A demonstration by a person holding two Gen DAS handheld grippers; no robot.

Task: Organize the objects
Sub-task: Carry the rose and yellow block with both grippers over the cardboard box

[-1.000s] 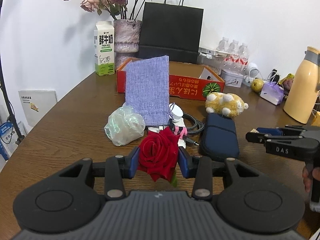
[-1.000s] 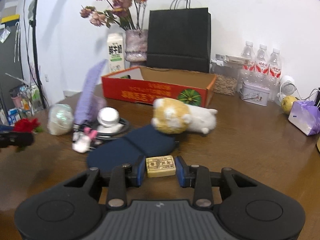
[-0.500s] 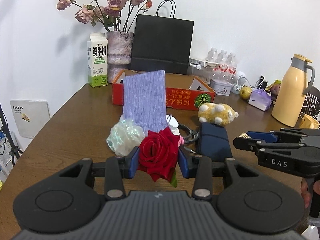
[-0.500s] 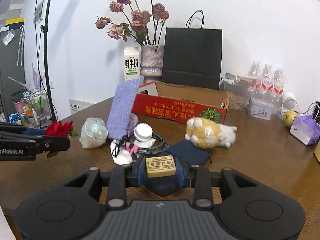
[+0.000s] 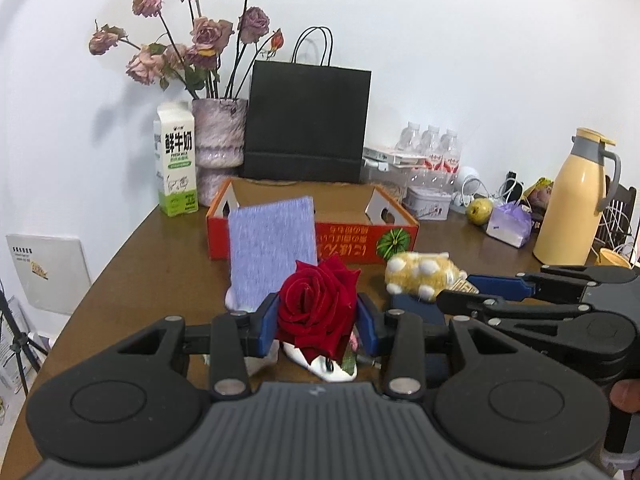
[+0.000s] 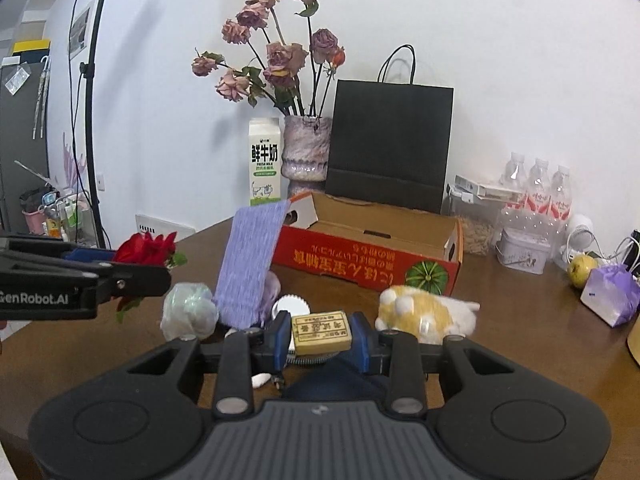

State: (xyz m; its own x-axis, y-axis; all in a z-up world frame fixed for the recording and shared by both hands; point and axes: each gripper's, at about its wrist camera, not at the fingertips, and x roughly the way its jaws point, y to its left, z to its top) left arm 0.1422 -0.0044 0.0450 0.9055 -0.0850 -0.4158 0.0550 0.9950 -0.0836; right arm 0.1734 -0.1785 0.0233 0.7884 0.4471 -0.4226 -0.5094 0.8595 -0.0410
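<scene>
My left gripper (image 5: 318,320) is shut on a red rose (image 5: 316,308), held above the table; the same rose (image 6: 146,248) shows at the left of the right wrist view. My right gripper (image 6: 320,334) is shut on a small tan soap bar (image 6: 321,332) with printed writing. Its tips reach in from the right in the left wrist view, where the right gripper (image 5: 460,292) holds that bar. Ahead stands an open red cardboard box (image 5: 360,236), also in the right wrist view as the box (image 6: 360,256). A purple cloth pouch (image 5: 272,252) leans in front of it.
On the brown table (image 6: 520,320) lie a yellow plush toy (image 6: 424,312), a dark blue case (image 6: 332,380), a crumpled plastic bag (image 6: 188,316) and a white round gadget with cable. Behind are a milk carton (image 5: 176,160), a vase of dried roses (image 5: 220,148), a black paper bag (image 5: 306,120), water bottles and a yellow thermos (image 5: 572,200).
Both grippers have risen with their loads, so the table objects sit lower in both views. The right gripper has drawn closer alongside the left.
</scene>
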